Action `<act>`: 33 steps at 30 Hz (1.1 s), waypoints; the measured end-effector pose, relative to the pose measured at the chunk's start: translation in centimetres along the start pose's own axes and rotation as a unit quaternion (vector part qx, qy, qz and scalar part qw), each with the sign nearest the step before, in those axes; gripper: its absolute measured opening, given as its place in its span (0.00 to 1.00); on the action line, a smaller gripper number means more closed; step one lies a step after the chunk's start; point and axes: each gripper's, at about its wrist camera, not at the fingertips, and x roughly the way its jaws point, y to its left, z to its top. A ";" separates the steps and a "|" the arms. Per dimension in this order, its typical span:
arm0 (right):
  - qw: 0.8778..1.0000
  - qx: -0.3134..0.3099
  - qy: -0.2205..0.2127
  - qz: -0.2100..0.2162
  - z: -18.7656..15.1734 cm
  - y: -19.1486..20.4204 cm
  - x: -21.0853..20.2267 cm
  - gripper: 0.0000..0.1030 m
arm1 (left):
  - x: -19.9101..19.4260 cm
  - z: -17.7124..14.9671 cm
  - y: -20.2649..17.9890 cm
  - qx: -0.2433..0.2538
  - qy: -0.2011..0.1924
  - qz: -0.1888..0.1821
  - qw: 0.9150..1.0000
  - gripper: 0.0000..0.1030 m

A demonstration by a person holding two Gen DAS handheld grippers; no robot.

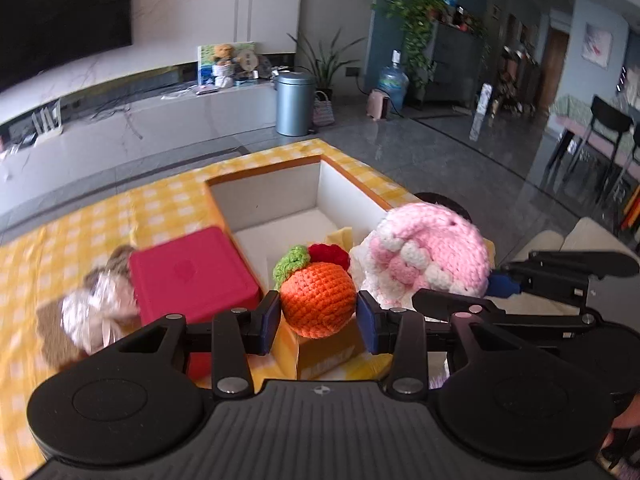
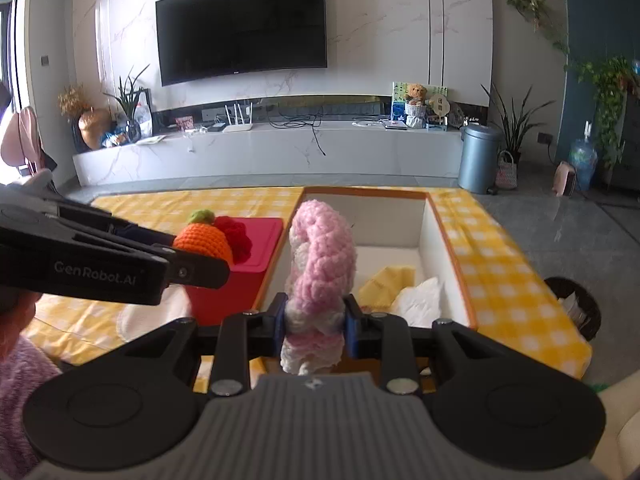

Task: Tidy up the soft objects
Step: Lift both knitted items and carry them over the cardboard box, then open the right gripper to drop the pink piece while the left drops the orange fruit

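Holding a crocheted orange fruit (image 1: 317, 300) between its blue pads, the left gripper (image 1: 318, 316) has its jaws pinching the toy from both sides, green leaf on top and a small red crocheted bit (image 1: 329, 255) just behind it. Over in the right wrist view, the right gripper (image 2: 314, 322) is pinching a pink and white crocheted piece (image 2: 320, 264) that stands up tall between its pads. Both toys are up above the near end of a white open box (image 2: 424, 248) with an orange rim, which sits on a yellow checked tablecloth (image 2: 500, 280). Inside the box there's a yellow cloth (image 2: 386, 280) and something white and crumpled (image 2: 418, 300) beside it. Just left of the box is a red container (image 1: 192, 272) with a flat lid, and left of that a fuzzy brownish plush thing (image 1: 96, 304), too blurred to say more. Only writing I can actually read is "GenRobot.AI" in pale letters on the side of the left gripper, seen from the right camera. There's a tiny logo on the bottom edge of the TV (image 2: 240, 24) but it's too small to make out. A grey bin (image 2: 478, 158) stands on the floor past the table.
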 end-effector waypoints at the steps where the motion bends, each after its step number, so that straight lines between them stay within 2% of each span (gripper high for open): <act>1: 1.000 -0.005 -0.001 -0.002 0.1 -0.3 0.4 0.26 | 0.5 0.3 -0.2 0.008 0.000 -0.001 1.000 0.45; 7: 1.000 -0.023 -0.005 -0.021 1.8 -2.0 3.3 0.26 | 3.9 2.1 -0.4 0.036 0.007 -0.003 0.999 0.45; 16: 0.997 -0.055 0.029 -0.036 3.9 -5.2 8.8 0.26 | 9.7 4.0 0.4 0.070 0.032 -0.013 0.997 0.45; 22: 0.995 -0.069 0.055 -0.037 4.5 -6.4 13.2 0.27 | 13.8 5.1 1.1 0.088 0.051 0.008 0.995 0.45; 26: 0.994 -0.076 0.070 -0.039 5.1 -7.1 16.3 0.27 | 16.1 5.3 1.5 0.116 0.066 0.030 0.991 0.45; 33: 0.990 -0.097 0.093 -0.051 5.2 -7.8 20.4 0.27 | 18.8 4.5 2.4 0.160 0.093 0.042 0.982 0.45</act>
